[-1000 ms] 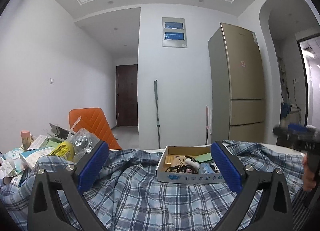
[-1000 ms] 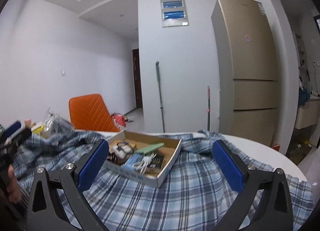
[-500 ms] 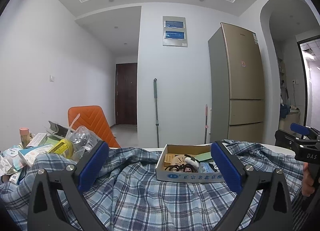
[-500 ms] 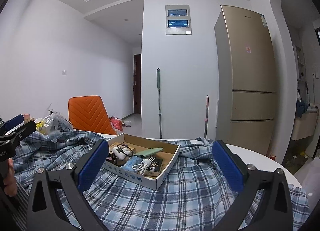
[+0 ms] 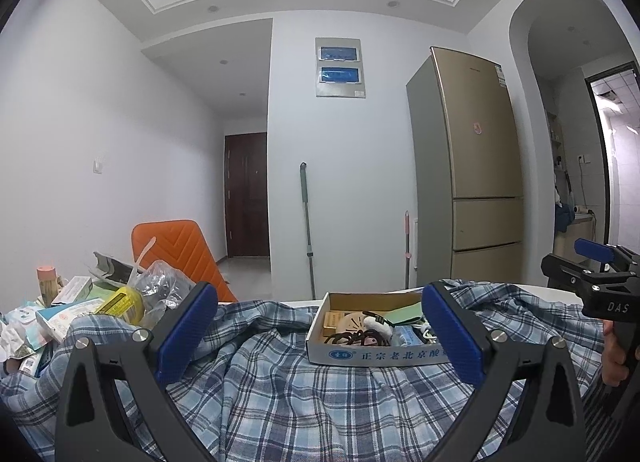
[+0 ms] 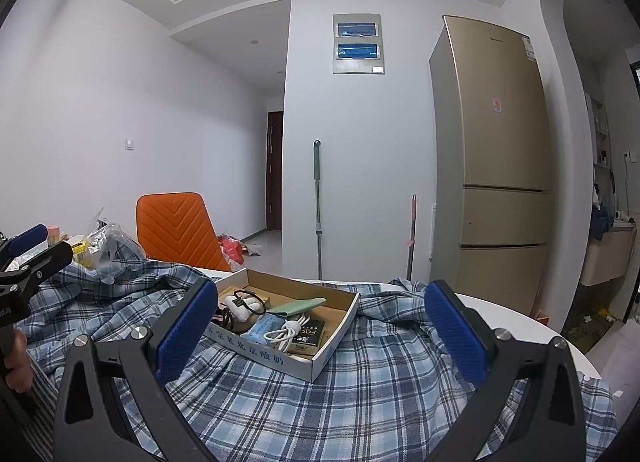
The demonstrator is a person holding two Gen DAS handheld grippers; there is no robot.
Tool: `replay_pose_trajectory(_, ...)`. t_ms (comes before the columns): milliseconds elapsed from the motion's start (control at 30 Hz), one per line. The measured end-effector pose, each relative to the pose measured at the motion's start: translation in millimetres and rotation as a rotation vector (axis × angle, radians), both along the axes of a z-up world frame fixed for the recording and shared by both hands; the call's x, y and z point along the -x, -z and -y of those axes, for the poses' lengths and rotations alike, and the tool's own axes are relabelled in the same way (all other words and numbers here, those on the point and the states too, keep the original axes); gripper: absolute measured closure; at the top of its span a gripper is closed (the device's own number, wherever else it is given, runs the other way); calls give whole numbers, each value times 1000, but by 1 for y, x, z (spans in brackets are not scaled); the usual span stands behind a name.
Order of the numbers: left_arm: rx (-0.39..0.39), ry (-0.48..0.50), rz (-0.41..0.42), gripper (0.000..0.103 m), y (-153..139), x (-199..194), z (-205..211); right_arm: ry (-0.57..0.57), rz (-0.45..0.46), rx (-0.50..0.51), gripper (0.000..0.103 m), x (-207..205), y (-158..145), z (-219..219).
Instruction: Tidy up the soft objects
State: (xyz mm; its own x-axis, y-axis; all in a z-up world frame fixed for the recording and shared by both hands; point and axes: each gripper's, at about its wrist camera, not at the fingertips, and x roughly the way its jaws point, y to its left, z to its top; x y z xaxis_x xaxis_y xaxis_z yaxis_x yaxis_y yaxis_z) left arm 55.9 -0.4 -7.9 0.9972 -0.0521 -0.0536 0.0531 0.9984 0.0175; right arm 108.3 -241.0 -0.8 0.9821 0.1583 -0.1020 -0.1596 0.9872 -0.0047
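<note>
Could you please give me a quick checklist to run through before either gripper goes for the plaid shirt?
1. Left gripper open and empty: ok.
2. Right gripper open and empty: ok.
3. Shirt within view of both cameras: ok.
4. Shirt free to lift: not ok, the cardboard box sits on it.
5. Box contents secure if the cloth shifts: cannot tell; the white cable and other small items lie loose inside.
6. Shirt's left edge clear of the clutter: cannot tell.

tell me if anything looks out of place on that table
The cardboard box of small items sits on top of the rumpled plaid shirt rather than on the table, so the shirt is pinned. Both grippers' jaws stand open, holding nothing.
</note>
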Motion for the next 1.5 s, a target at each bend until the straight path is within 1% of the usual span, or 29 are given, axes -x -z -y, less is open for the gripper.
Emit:
replay_pose_trajectory(267, 5, 0, 2, 0, 0, 0, -2, -3, -2, -6, 0, -1, -1, 2)
replay_pose_trajectory(433, -10, 2, -8, 0, 1, -1, 1, -2, -3, -3, 0, -1, -1, 3)
replay_pose_trajectory(933, -6, 7, -28, 0, 2, -5, 3, -3, -3, -3, 0, -2, -1, 3)
replay_pose_trajectory(1500, -7, 6, -28, 0, 2, -5, 2, -3, -4, -4, 0, -2, -1, 3)
